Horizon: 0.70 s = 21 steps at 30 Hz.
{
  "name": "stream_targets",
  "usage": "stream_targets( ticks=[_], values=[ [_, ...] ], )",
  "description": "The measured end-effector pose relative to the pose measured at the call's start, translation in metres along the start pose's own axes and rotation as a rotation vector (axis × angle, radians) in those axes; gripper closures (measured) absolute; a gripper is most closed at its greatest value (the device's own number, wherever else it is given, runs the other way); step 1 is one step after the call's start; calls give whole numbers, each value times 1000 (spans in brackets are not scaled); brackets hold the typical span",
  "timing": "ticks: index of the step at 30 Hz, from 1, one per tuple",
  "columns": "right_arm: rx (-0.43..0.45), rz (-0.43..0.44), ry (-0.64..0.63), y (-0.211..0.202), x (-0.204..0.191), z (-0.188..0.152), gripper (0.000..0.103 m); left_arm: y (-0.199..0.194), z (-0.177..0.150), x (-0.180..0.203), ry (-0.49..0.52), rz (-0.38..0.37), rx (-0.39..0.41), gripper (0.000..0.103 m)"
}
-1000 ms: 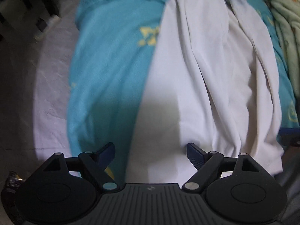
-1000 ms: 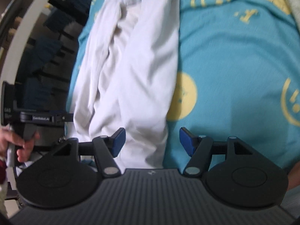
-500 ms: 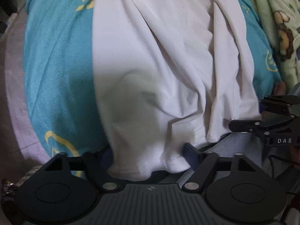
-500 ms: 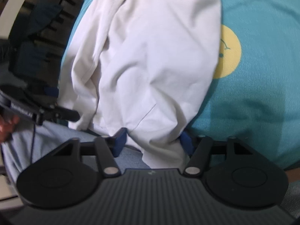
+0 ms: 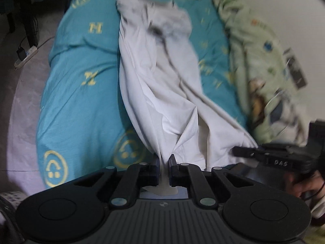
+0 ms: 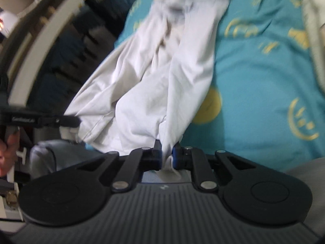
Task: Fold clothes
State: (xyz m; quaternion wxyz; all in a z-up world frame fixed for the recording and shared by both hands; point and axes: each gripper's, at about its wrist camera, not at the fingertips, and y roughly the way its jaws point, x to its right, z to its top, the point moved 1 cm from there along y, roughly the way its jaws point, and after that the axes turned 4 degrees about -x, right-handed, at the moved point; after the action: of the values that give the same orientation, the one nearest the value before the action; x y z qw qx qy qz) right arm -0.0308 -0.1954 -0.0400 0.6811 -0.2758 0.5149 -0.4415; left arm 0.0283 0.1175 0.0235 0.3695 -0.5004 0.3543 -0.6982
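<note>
I have the left tool (image 5: 163, 167) pinched tight on one near corner of the white garment (image 5: 162, 93) and the right tool (image 6: 167, 157) clamped on the other, so its hem is stretched between them while the rest trails away over the teal bed (image 5: 81, 101) (bunched and wrinkled, not flat). Half a second ago both tools stood wide around loose cloth; now they grip it.

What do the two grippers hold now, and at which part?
Both hold the white cotton garment: left gripper and right gripper each pinch its near edge.
</note>
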Motion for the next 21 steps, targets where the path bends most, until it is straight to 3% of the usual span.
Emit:
stream_targets(
  ticks=[3,8,17,21],
  values=[
    [92,48,-1,-33,2,-2,91,-14,-25,22,-42,-34,100,94],
    [165,72,18,-51,14,-31,91,-4,-58,47,-110,-82,159,95],
    [283,101,57,-79,37,-86,91,22,-147,59,-138,-100,154,95],
    [295,98,49,-83,36,-96,91,20,-157,61,-143,-111,185,94]
  ],
)
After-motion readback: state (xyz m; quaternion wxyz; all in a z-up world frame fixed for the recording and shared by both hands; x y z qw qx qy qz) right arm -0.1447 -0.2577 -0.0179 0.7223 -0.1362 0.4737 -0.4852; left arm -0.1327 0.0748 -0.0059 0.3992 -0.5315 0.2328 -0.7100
